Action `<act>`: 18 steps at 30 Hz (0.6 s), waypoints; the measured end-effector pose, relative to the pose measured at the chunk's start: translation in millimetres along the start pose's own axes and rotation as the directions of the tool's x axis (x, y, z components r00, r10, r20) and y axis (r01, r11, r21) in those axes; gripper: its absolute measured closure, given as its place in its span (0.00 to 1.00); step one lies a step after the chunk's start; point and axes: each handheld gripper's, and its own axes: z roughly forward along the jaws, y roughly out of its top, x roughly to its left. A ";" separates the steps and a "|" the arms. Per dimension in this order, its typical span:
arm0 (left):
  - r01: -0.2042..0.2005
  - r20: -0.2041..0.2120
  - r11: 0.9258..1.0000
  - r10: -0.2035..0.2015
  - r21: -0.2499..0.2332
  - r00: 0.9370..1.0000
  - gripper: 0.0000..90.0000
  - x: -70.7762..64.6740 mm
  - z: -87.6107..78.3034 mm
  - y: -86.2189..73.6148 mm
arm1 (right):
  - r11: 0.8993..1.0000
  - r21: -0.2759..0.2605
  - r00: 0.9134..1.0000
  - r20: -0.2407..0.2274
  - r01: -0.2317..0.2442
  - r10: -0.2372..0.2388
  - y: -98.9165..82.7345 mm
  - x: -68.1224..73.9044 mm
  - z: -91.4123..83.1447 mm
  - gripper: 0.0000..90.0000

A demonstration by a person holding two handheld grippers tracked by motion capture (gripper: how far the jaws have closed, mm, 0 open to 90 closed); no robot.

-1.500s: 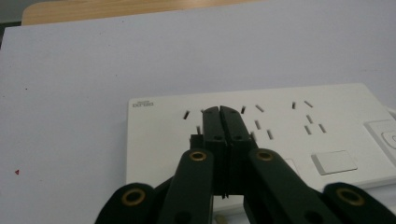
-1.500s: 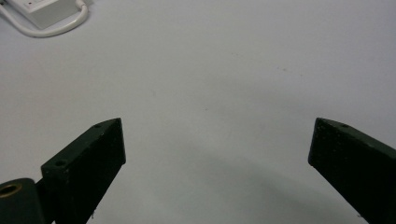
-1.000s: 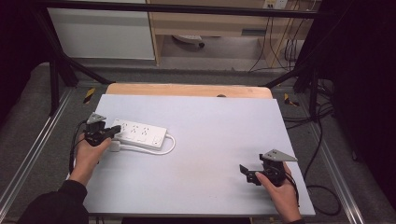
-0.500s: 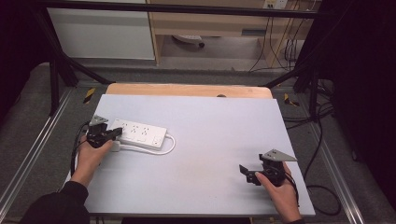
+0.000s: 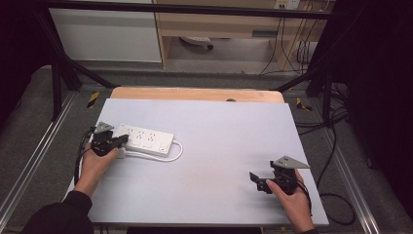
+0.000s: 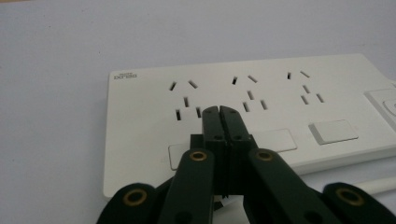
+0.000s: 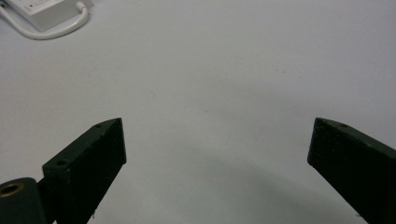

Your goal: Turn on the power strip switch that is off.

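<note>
White plastic power strip (image 5: 146, 140) lies on the pale grey surface (image 5: 219, 146); left claw (image 6: 219, 114) pressed together over it, right claw (image 7: 217, 154) spread wide.

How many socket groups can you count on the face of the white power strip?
3, in a row along the power strip: one nearest the logo end, one in the middle, one towards the switch end. The shut left tool hides none; the strip's far end is cropped.

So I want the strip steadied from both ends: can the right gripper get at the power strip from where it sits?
Probably yes. The right gripper is open, apart from the power strip, with bare table between; the left gripper crowds the far end.
</note>
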 end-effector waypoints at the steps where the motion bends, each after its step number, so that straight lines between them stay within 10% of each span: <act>1: -0.001 0.000 1.000 0.001 0.001 1.000 1.00 0.0 -0.1 0.0 | 1.000 0.001 1.000 0.000 -0.001 0.001 0.0 0.1 0.1 0.05; 18: 0.003 0.004 1.000 -0.003 -0.002 1.000 1.00 -0.1 0.1 -0.7 | 1.000 0.005 1.000 -0.002 0.004 -0.004 -0.2 0.6 0.7 0.05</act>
